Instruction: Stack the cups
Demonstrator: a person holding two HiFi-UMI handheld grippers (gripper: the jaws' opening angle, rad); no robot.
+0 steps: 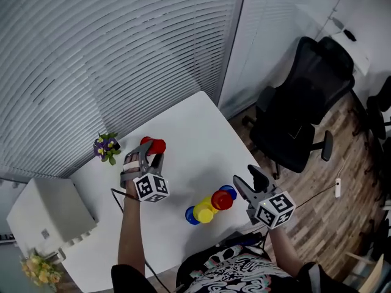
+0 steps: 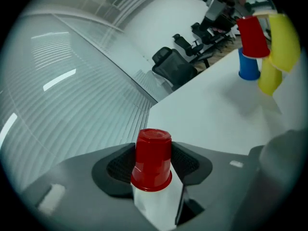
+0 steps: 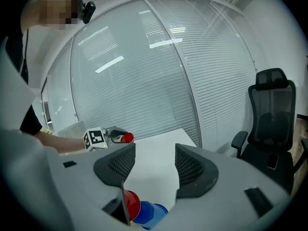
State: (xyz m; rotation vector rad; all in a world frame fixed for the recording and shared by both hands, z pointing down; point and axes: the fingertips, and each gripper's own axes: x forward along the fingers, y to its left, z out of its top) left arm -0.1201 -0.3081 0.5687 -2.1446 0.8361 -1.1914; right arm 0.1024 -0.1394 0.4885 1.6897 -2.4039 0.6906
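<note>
Red cup (image 2: 153,158): clamped between the pads of the left gripper (image 1: 151,156). Long axis runs roughly along the jaws, closed base pointing away from the gripper body, open rim toward it. Held clear of the white table (image 1: 195,127), left of and beyond the cup group (image 1: 211,205).

Cup group: blue, yellow and red cups bunched together on the table, near its front edge.

Right gripper (image 3: 155,150): jaws released, wide apart, nothing between the pads. It hangs just right of the cup group; a red and a blue cup of the group show low in its own view.

Surface and room: plain white tabletop. A small potted plant (image 1: 107,146) with purple flowers stands well left of the cup group, by the slatted blinds (image 1: 110,54). A black office chair (image 1: 302,112) stands on wood flooring (image 1: 342,182), off the table, beyond and right of the group.

Pose: both bare forearms reach forward from the near side, the left forearm (image 1: 131,237) left of the group and the right forearm (image 1: 284,249) right of it.
</note>
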